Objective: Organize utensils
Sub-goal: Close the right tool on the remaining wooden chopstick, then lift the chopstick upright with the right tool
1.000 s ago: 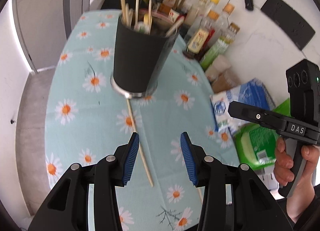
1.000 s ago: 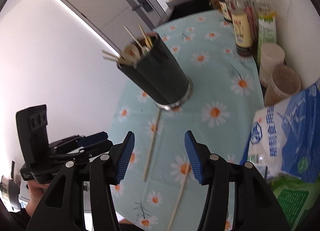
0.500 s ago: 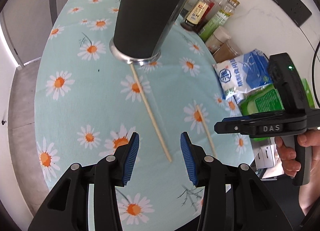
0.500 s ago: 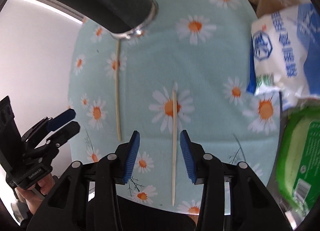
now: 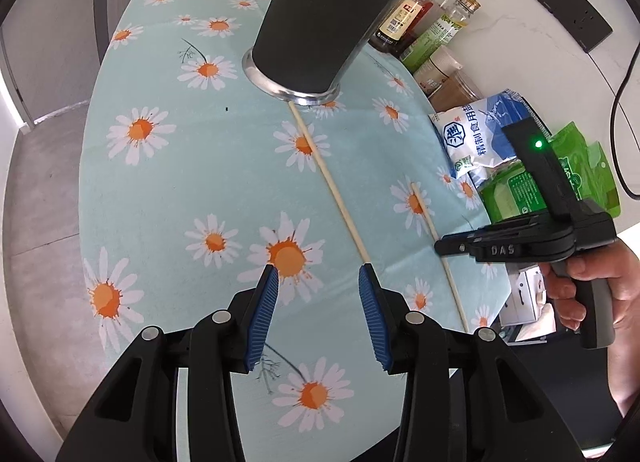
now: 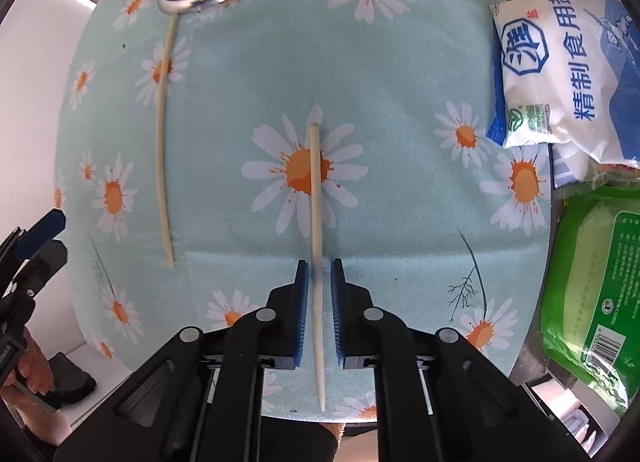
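Closing my right gripper (image 6: 319,276) around a chopstick (image 6: 315,190) on the cloth (image 6: 400,62) — pads just beside it; my left gripper (image 5: 319,282) is hanging apart, empty.

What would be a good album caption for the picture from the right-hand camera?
Right gripper closing around a chopstick on the daisy tablecloth, pads not yet visibly pressing it.

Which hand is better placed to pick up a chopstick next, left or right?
Right. The right gripper has just been closing, its fingers straddling one chopstick. The left gripper is open, with the other chopstick ending beside it.
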Demonstrator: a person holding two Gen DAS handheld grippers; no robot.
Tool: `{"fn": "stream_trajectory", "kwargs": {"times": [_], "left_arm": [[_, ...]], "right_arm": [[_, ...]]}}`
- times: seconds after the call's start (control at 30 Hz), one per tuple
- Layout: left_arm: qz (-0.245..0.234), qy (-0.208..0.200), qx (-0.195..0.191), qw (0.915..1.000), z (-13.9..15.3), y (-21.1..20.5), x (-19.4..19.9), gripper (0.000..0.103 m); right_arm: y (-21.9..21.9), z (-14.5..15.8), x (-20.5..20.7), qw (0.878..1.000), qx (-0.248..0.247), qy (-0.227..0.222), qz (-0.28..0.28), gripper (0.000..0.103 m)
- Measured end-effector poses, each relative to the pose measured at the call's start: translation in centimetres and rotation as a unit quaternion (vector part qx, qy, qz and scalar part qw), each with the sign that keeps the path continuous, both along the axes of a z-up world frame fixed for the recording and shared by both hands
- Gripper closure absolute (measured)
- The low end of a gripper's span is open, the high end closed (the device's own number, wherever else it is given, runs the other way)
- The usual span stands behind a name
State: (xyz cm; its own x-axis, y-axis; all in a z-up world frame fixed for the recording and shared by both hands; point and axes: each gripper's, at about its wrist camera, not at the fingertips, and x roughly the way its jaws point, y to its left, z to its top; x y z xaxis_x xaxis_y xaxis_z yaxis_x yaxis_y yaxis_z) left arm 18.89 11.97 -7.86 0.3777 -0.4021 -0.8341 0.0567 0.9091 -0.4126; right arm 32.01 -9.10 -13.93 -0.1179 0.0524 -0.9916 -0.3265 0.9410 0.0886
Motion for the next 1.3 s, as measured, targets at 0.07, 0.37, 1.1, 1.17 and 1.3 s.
{"fn": "stream_trajectory", "kwargs": {"times": [0.07,0.37,1.1,1.17,1.3], "left_arm": [[-0.002,0.001,-0.003,1.0,-0.3,0.3,0.0,0.064],[-0.008,0.007,-0.006,0.9999,-0.8,-0.3,0.9,0.064],[0.047,0.095,0.055,0.9928,-1.5,-4.6,8.7,0.064],[0.056,0.104,0.065,0.9909,-1.6,-5.0,9.6,0.064],[0.071,0.124,0.057,0.9881,-1.9,-5.4,11.3,0.064]], "right_arm": [[0.6,-0.2,-0.5,1.0,-0.008,-0.002,0.002,0.092],[0.4,-0.3,0.1,1.0,0.004,0.005,0.0,0.097],[-4.4,4.2,5.8,0.979,0.2,-0.007,0.038,0.097],[-4.6,4.5,6.4,0.975,0.217,-0.006,0.044,0.097],[-5.3,5.4,7.1,0.969,0.242,-0.002,0.042,0.097]]}}
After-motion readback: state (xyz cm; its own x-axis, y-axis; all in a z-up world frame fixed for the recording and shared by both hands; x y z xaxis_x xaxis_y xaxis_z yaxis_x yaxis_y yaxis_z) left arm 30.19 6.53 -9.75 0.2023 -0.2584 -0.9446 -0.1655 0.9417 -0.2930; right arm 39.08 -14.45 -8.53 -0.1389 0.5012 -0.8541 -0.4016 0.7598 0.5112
